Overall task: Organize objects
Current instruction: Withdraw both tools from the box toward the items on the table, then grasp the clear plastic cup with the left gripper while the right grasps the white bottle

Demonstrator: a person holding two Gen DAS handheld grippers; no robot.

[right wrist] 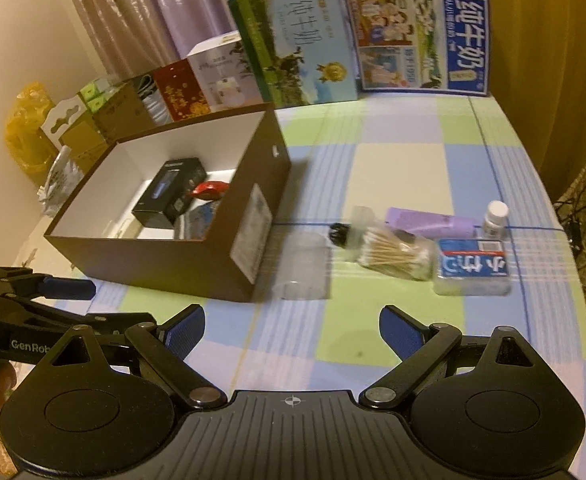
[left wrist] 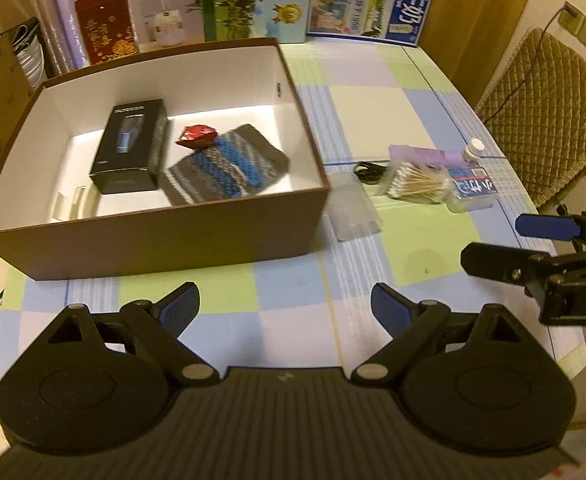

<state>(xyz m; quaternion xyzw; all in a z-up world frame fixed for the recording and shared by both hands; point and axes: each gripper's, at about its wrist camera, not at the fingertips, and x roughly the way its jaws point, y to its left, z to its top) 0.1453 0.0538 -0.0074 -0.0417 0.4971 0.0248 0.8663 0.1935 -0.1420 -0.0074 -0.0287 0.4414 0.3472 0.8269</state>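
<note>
Both tools stand with jaws spread wide and nothing between them. The left gripper (left wrist: 285, 300) hovers over the checked tablecloth (left wrist: 293, 292) just in front of the brown cardboard box (left wrist: 153, 240). The right gripper (right wrist: 292, 330) hovers beside it on the right, its fingers also visible at the right edge of the left wrist view.

Box contents: a black product carton (left wrist: 131, 146), a striped knitted pouch (left wrist: 225, 170) and a red wrapped item (left wrist: 197, 136) resting on the pouch's far end.

Items not yet boxed lie in a cluster on the cloth, to the right of the box and ahead of the right gripper. They are a clear plastic bag (right wrist: 307, 266) nearest the box corner, a small black cable bundle (right wrist: 339, 234), a pack of cotton swabs (right wrist: 397, 254), a lilac tube (right wrist: 431, 222) behind it, a blue-labelled clear case (right wrist: 473, 270) and a small white-capped bottle (right wrist: 495, 218).

The swab pack's long axis runs roughly left to right, across the right gripper's line of approach. The right gripper is judged the nearer tool to the cluster. The box lies to the left of these items, so a transfer must clear the box's right wall.

Obstructions: the items lie close together, some touching, so neighbours may be disturbed. Milk cartons (right wrist: 421, 44) stand well behind.
</note>
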